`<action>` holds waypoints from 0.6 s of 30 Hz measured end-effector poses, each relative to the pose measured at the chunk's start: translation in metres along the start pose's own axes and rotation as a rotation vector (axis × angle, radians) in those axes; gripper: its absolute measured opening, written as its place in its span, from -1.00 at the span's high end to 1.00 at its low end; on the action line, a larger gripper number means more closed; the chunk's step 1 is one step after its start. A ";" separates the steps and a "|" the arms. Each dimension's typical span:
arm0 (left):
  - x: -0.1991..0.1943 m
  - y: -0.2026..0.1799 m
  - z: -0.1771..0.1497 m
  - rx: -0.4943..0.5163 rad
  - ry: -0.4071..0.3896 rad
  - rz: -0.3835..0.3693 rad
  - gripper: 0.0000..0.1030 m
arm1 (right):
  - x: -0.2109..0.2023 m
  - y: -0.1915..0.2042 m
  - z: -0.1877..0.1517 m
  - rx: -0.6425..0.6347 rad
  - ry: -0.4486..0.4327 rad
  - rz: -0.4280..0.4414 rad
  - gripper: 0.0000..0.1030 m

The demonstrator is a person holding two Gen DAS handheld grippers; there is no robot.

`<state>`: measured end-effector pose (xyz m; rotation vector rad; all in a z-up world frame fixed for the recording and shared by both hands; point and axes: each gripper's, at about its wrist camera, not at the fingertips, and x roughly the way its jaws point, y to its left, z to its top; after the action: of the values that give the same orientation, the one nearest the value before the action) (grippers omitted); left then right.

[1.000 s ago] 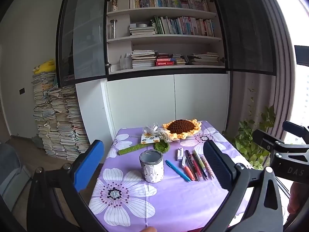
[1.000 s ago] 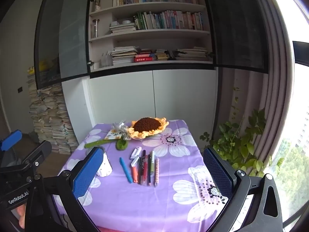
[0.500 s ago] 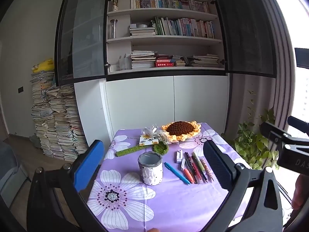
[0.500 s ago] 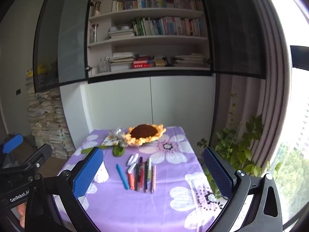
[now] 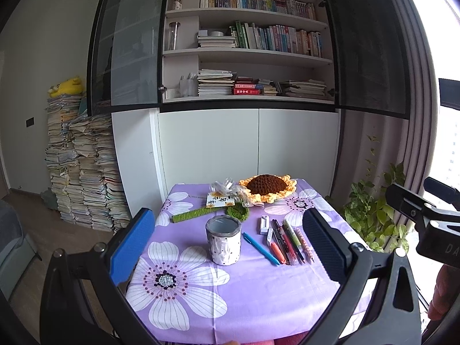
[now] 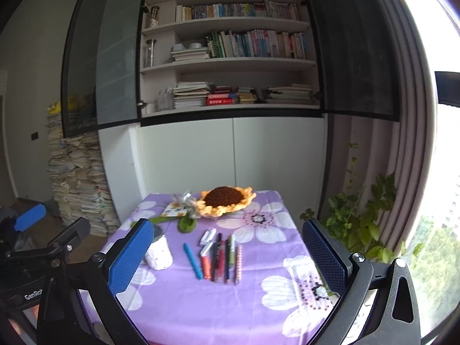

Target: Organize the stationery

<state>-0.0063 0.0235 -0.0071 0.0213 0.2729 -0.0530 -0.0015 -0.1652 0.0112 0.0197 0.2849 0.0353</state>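
A white spotted pen cup (image 5: 223, 239) stands on the purple flowered tablecloth (image 5: 258, 287), also in the right wrist view (image 6: 159, 253). Right of it lie several pens in a row (image 5: 287, 243), the leftmost a blue pen (image 5: 260, 248), with two small white items (image 5: 264, 224) at their far end. The row shows in the right wrist view (image 6: 220, 257) with the blue pen (image 6: 192, 260). My left gripper (image 5: 230, 247) is open and empty, held back from the table's near edge. My right gripper (image 6: 227, 258) is open and empty, likewise above the near edge.
A crocheted sunflower (image 5: 268, 191) with green stem (image 5: 191, 215), leaf and a small card (image 5: 220, 200) lies at the table's far side. Behind stands a white cabinet with bookshelves (image 5: 247, 66). Stacked papers (image 5: 83, 166) are at left, a plant (image 6: 362, 221) at right.
Both grippers have drawn back and tilted slightly, so the table sits a little farther and lower in view. Nothing on the table has moved.
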 end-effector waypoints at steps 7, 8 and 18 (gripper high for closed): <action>-0.024 0.000 0.001 0.028 -0.051 0.033 -0.98 | -0.016 0.006 -0.003 -0.024 0.012 -0.011 -1.00; -0.028 -0.002 0.001 0.035 -0.060 0.034 -0.98 | -0.019 0.008 -0.003 -0.026 0.007 -0.008 -1.00; -0.025 -0.007 -0.002 0.056 -0.044 0.015 -0.98 | -0.030 0.003 -0.002 -0.014 -0.024 -0.013 -1.00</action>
<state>-0.0310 0.0179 -0.0025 0.0780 0.2276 -0.0464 -0.0315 -0.1631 0.0175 0.0042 0.2605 0.0237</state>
